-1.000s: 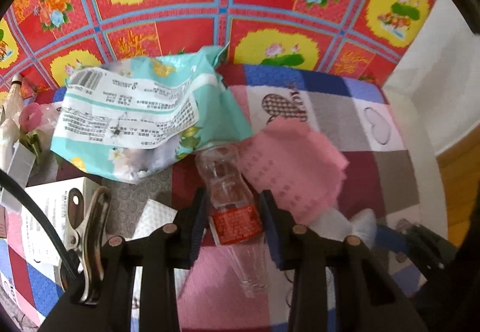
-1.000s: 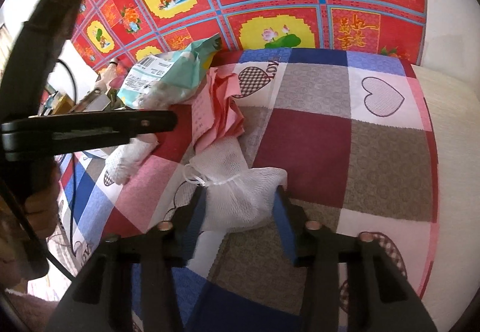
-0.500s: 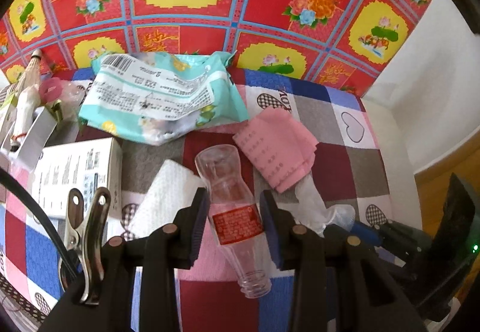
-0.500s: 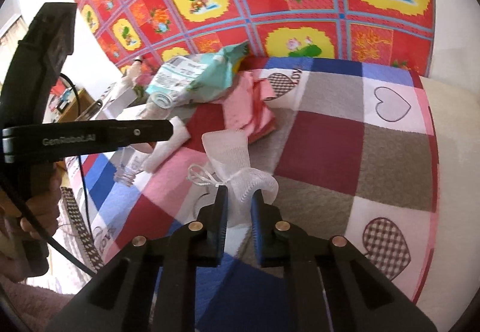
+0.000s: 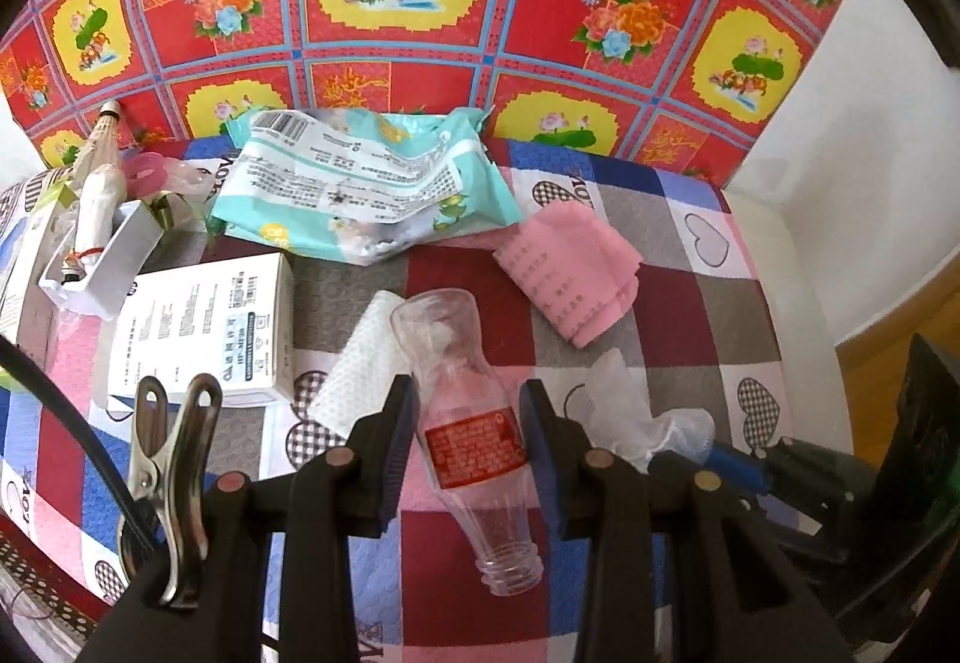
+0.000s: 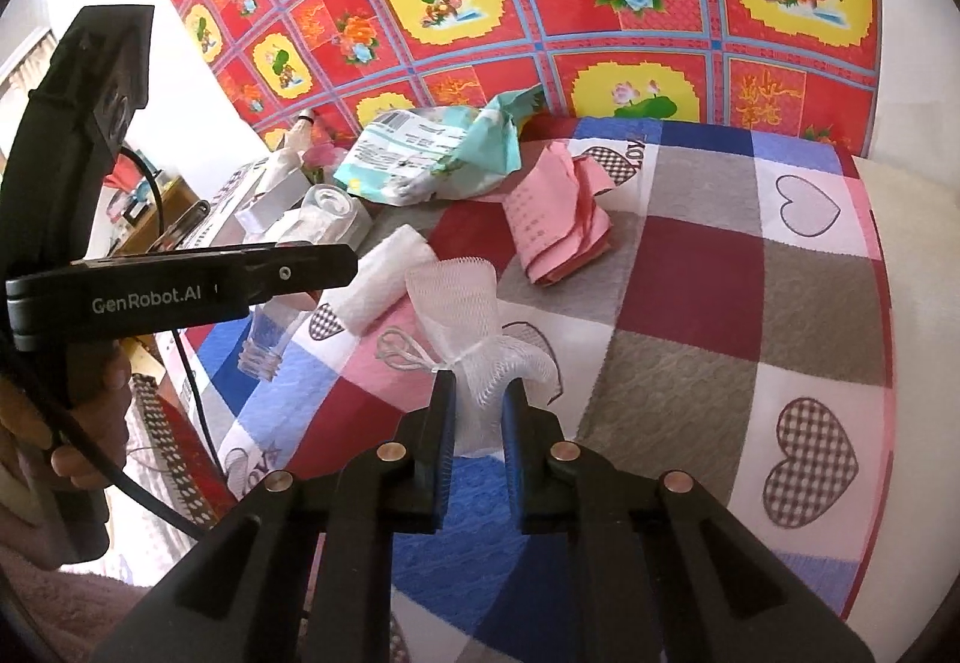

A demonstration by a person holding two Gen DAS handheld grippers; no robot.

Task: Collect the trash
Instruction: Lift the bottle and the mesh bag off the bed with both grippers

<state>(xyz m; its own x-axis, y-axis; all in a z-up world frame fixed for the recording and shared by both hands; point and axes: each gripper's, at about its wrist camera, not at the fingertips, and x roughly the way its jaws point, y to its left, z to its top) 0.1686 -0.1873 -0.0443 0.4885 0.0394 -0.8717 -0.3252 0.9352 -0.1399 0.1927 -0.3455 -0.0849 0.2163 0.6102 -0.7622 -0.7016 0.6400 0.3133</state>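
A clear plastic bottle with a red label is held off the chequered tablecloth, neck toward me, and my left gripper is shut on its labelled middle. In the right wrist view this gripper comes in from the left, with the bottle neck hanging below it. My right gripper is shut on a white mesh net, which is bunched between the pads and fans out above them. The left wrist view shows the same net at the lower right.
On the cloth lie a teal snack wrapper, crumpled pink paper, a white tissue and a white box. A red floral sheet stands behind. Clutter crowds the far left. The table edge runs along the right.
The right jaws closed on the mesh net and lifted it. The left gripper, still holding the bottle, rose and drew back, so more of the table shows.
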